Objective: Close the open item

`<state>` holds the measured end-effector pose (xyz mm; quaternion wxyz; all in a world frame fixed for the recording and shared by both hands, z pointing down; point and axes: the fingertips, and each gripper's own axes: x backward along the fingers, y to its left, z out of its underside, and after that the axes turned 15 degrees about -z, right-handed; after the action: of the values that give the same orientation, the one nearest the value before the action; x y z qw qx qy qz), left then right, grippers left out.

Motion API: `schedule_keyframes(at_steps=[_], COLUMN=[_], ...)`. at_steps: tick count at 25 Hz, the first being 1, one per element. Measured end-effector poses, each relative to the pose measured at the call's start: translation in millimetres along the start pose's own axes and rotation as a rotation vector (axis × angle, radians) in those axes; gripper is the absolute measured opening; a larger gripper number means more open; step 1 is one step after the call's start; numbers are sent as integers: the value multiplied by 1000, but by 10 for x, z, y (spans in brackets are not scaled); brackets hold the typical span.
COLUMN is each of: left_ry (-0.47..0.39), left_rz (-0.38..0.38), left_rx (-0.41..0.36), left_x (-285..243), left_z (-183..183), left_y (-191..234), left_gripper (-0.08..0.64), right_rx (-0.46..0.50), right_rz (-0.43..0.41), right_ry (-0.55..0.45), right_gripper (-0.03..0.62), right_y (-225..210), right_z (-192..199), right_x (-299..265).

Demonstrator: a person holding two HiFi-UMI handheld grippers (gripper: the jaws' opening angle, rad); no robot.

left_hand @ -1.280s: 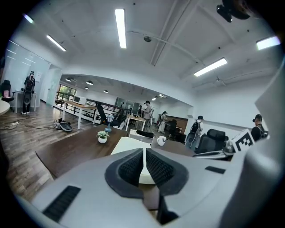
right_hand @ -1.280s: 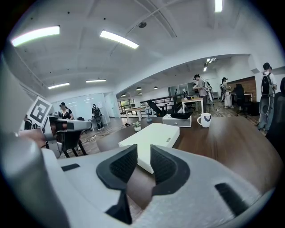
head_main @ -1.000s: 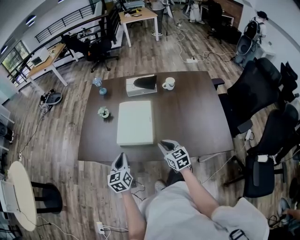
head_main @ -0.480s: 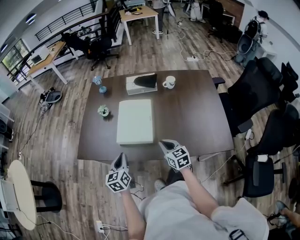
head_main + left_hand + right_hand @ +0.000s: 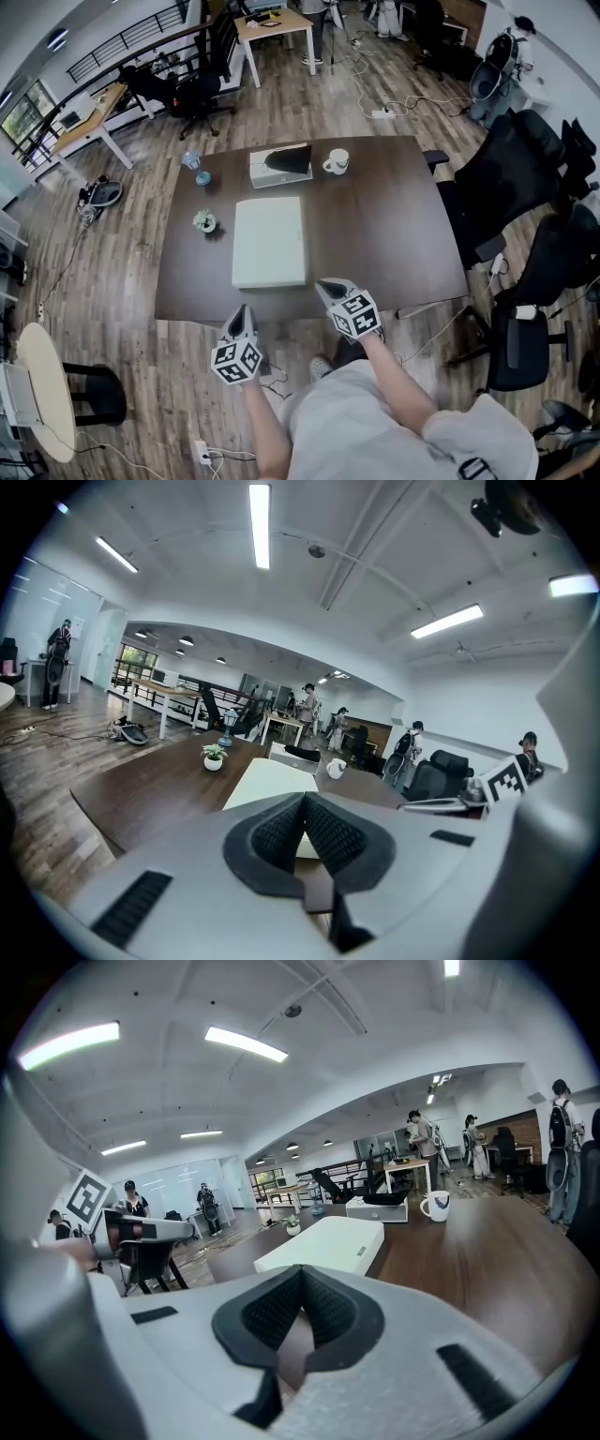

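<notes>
The table [image 5: 375,234] is dark brown wood and fills the middle of the head view, with black chairs [image 5: 511,178] off its right edge.

A flat white box [image 5: 269,242] lies left of the table's centre, its long side running from near edge to far edge. Its lid is down flat, and the right gripper view shows its side with no gap. Behind it, at the far edge, stands a smaller grey box [image 5: 279,167] with a dark part rising from its top. Whether that is a raised flap or something set on it I cannot tell.

The left gripper [image 5: 240,323] hangs at the near edge, near the white box's near left corner and not touching it. Its pads [image 5: 279,834] are pressed together with nothing between them. The right gripper [image 5: 330,289] reaches just over the near edge, beside the white box's near right corner and apart from it. Its pads [image 5: 272,1309] also meet, holding nothing. Both point toward the far edge, tilted slightly down.

A white mug [image 5: 337,161] stands at the far edge, just right of the grey box. A small potted plant [image 5: 204,222] sits near the left edge, beside the white box. A small blue thing [image 5: 202,176] stands by the far left corner.
</notes>
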<state>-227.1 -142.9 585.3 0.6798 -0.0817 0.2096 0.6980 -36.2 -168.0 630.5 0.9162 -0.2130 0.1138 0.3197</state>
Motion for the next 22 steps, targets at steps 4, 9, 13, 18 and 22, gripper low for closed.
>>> schedule_keyframes(at_steps=[4,9,13,18,22], left_ry=[3,5,9,9,9], left_rz=[11,29,37,43,48], left_rx=[0,-4,-9,-17,-23], left_x=[-3,-29,-35,-47,-50], left_z=[34,56,75,80,78], left_y=[-37,-88,-123,-155,-183], left_gripper=[6,6,6,6,6], right_rx=[-1,-5,-12,-9,-6], right_rz=[2,15,10,-3,-6], right_ry=[0,-5,-7,3,1], right_gripper=[5,5,5,5,5], right_y=[2,-39,-46,-35,-50], right_z=[28,41,52,57,44], right_x=[15,50,67,61,65])
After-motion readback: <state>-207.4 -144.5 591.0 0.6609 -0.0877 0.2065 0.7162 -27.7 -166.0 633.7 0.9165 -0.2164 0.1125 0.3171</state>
